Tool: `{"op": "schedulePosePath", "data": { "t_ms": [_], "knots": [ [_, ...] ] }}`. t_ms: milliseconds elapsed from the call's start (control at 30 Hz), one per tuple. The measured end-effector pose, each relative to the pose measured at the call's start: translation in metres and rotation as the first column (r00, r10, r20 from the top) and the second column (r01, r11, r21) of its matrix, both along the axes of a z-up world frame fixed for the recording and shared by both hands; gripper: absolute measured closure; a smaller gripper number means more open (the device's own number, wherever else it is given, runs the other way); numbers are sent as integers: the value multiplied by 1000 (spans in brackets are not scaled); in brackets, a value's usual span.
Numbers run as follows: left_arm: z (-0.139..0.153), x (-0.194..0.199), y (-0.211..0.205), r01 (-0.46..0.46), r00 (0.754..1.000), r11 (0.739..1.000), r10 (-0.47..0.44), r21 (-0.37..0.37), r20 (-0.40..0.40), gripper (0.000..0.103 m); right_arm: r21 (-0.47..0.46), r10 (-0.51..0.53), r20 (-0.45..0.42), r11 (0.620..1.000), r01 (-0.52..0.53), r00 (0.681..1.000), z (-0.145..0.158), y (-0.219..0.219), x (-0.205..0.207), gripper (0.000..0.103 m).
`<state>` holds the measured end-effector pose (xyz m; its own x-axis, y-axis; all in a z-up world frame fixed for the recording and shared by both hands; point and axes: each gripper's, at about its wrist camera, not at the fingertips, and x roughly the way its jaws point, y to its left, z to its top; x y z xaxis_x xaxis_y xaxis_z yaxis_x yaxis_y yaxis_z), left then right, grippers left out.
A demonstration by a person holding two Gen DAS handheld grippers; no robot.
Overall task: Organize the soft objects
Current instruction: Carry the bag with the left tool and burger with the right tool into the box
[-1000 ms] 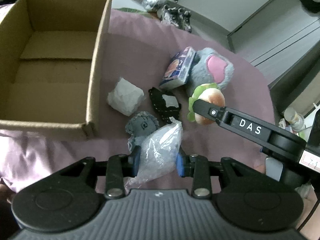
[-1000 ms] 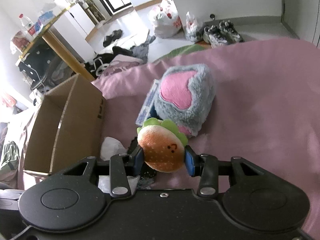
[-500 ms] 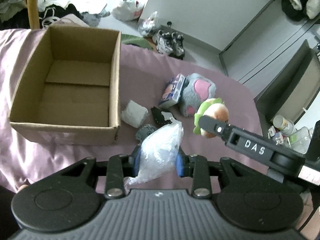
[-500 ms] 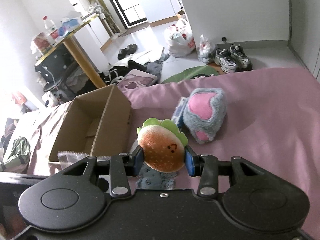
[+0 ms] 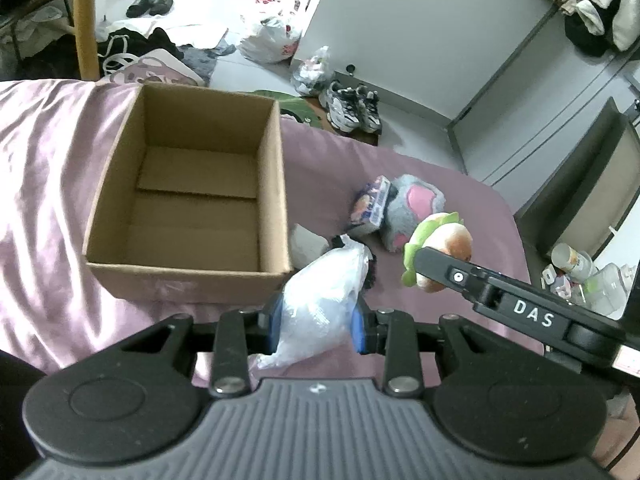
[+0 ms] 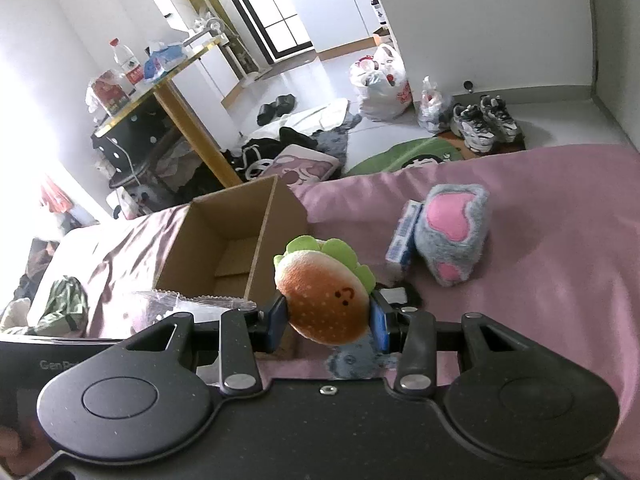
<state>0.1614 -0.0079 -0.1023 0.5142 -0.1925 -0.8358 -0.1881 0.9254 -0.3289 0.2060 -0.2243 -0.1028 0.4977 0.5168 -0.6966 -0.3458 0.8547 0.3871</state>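
My left gripper (image 5: 318, 326) is shut on a clear plastic bag (image 5: 324, 296), held above the pink bedspread just right of the open cardboard box (image 5: 192, 200). My right gripper (image 6: 328, 320) is shut on a burger plush (image 6: 326, 292) with a green lettuce rim; in the left wrist view the burger plush (image 5: 438, 240) hangs at the tip of the right gripper's black finger. The box (image 6: 224, 248) is empty. A grey and pink paw plush (image 5: 412, 208) and a small printed packet (image 5: 370, 204) lie on the bedspread beyond. A grey plush (image 6: 352, 364) lies under the right gripper.
A white crumpled wad (image 5: 306, 242) and a black item (image 6: 400, 294) lie by the box's right wall. The bed's far edge drops to a floor with sneakers (image 5: 354, 108), plastic bags (image 6: 380, 84) and clothes. A yellow-legged table (image 6: 188, 112) stands at the left.
Both grippers have lifted higher above the bed with their loads, so the box and the plush toys look smaller and farther. The grip on the bag and the burger plush is unchanged.
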Motion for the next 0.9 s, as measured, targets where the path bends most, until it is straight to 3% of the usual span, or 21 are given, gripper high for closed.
{"op": "schedulePosePath", "data": {
  "t_ms": [433,900],
  "knots": [
    [9,14,43,-44,999,999,43,21,18,71,48,34,-20,998,-33,999,9,38,6,61],
    [-4,60,94,-106,994,993,106,41,19,71,54,54,-52,997,-51,997,4,79,31,61]
  ]
}}
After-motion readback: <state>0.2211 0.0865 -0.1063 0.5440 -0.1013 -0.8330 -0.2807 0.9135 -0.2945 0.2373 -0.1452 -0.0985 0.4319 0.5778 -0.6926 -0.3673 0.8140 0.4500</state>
